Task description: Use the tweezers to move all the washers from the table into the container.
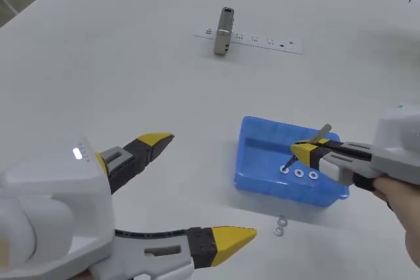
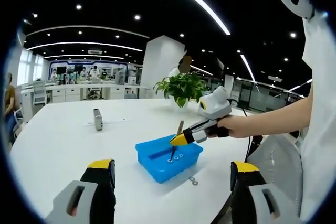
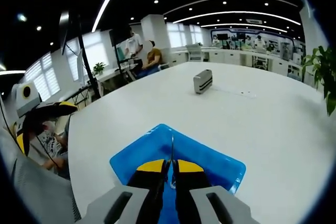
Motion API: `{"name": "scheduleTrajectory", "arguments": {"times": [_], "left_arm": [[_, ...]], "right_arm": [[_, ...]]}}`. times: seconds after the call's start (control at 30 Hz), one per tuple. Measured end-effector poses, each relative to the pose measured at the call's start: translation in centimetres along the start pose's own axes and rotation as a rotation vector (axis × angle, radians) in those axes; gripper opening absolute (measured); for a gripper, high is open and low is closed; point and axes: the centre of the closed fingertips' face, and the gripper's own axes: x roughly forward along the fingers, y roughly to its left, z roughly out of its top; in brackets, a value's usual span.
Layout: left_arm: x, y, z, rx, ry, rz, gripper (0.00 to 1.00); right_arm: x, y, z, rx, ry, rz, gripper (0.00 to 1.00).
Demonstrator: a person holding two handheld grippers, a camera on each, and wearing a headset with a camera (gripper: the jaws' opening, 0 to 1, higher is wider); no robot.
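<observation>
Your right gripper [image 1: 303, 152] is clamped narrow on the tweezers [image 1: 319, 134]. Their tips reach down into the blue container [image 1: 262, 129], right at three washers [image 1: 298, 174] lying on its floor. Whether the tips actually pinch one is too small to tell. On the white table [image 1: 131, 44], just beside the container's near wall, lie two loose washers [image 1: 280, 225]. Your left gripper [image 1: 209, 186] hovers off to the side with its jaws spread wide, holding nothing.

Glossy blue plastic container [image 1: 262, 181], shiny metal washers [image 1: 298, 173], matt table [image 1: 131, 83].
</observation>
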Motion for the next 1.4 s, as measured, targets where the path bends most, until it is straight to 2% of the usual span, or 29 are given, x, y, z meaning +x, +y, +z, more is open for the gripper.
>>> {"name": "scheduleTrajectory", "arguments": {"times": [0.13,0.4,0.57,0.7,0.73,0.9,1.03,1.33,1.37,1.4], "left_arm": [[0.1,-0.1,0.0,0.002,0.002,-0.005,0.93],[0.3,-0.3,0.0,0.002,0.004,-0.013,0.92],[0.4,-0.5,0.0,0.003,0.005,-0.022,0.92],[0.5,-0.7,0.1,0.005,0.005,-0.028,0.92],[0.5,-0.7,0.0,0.005,0.007,-0.029,0.92],[0.6,-0.9,-0.1,0.008,0.014,-0.035,0.92],[0.6,-0.9,-0.1,0.007,0.014,-0.035,0.92],[0.5,-0.8,-0.3,0.008,0.018,-0.031,0.92],[0.5,-0.8,-0.3,0.007,0.017,-0.03,0.92],[0.5,-0.8,-0.3,0.007,0.017,-0.029,0.92]], "right_arm": [[-0.7,0.4,0.8,0.02,-0.039,0.009,0.03],[-2.6,2.7,3.1,0.079,-0.17,0.085,0.03],[-3.4,4.4,3.3,0.059,-0.186,0.139,0.03],[-3.7,5.9,2.0,0.04,-0.15,0.185,0.03],[-3.6,6.1,1.1,0.014,-0.115,0.186,0.03],[-3.3,6.6,-1.8,-0.05,-0.015,0.188,0.03],[-3.1,6.3,-3.4,-0.104,0.048,0.15,0.03],[-2.5,6.6,-5.1,-0.169,0.106,0.149,0.03],[-2.6,6.6,-4.8,-0.172,0.087,0.147,0.03],[-2.7,6.6,-4.8,-0.172,0.093,0.145,0.03]]}}
